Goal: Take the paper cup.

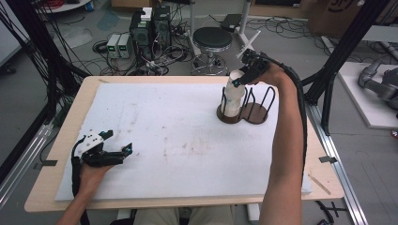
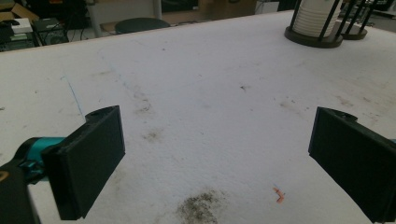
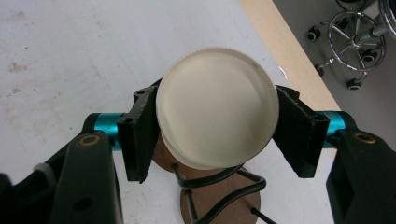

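Now, step: lifting the top cup (image 3: 217, 111) off the stack (image 1: 232, 101) in the wire holder (image 1: 244, 112).
Right jaws: clamped on its sides.
Left jaws: wide apart, empty, over the bench (image 2: 210, 93).
Next: raise straight up, clear of the wires.

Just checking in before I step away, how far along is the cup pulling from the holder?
Done: the right claw has shut on the top paper cup of the stack in the wire holder. In hand: lifting that cup off. Left: setting it down on the white mat; the left claw rests open there.
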Demonstrator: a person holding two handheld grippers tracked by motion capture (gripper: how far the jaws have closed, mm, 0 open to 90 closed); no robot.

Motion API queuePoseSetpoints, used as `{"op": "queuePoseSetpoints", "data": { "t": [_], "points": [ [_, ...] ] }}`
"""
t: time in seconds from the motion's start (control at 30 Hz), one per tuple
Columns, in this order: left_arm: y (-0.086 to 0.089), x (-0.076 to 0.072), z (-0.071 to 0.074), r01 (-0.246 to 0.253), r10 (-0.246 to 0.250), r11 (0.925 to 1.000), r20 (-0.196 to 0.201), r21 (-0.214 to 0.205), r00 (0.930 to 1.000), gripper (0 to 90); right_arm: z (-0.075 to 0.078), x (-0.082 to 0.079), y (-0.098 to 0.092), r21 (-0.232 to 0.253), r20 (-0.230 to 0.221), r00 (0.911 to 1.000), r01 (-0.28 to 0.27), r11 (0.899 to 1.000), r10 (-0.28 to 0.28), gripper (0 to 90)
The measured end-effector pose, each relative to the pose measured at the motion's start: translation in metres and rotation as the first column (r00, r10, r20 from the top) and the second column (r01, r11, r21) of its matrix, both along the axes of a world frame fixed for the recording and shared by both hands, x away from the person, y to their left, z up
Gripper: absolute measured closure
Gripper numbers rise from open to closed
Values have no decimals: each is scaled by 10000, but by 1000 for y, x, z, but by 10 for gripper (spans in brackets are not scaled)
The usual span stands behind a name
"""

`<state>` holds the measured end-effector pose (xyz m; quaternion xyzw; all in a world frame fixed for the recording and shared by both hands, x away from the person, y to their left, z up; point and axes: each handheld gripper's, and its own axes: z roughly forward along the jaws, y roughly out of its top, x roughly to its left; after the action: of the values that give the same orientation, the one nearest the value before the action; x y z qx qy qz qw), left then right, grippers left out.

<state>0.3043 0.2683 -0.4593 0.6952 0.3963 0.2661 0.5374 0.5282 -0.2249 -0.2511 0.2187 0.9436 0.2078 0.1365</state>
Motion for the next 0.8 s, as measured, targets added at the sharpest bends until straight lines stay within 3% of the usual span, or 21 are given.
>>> {"op": "queuePoseSetpoints", "data": {
  "t": [0.3, 0.4, 0.6, 0.73, 0.8],
  "points": [
    [0, 0, 0, 13, -13, 10000, 1, 28, 10000, 37, 23, -6, -1, 171, 494, 9988, 47, 9998, -56, 371],
    [0, 0, 0, 16, -16, 10000, -18, 41, 10000, 37, 29, -8, -3, 568, 632, 9980, 23, 9984, -59, 371],
    [0, 0, 0, 28, -28, 10000, -8, 58, 10000, 37, 31, -10, -7, 513, 640, 9979, 108, 9986, -141, 371],
    [0, 0, 0, 29, -29, 10000, -3, 52, 10000, 37, 34, -13, -7, 707, 616, 9980, 80, 9975, -124, 371],
    [0, 0, 0, 25, -25, 10000, -1, 55, 10000, 37, 39, -17, -9, 1037, 658, 9977, 117, 9945, -186, 371]
  ]
}}
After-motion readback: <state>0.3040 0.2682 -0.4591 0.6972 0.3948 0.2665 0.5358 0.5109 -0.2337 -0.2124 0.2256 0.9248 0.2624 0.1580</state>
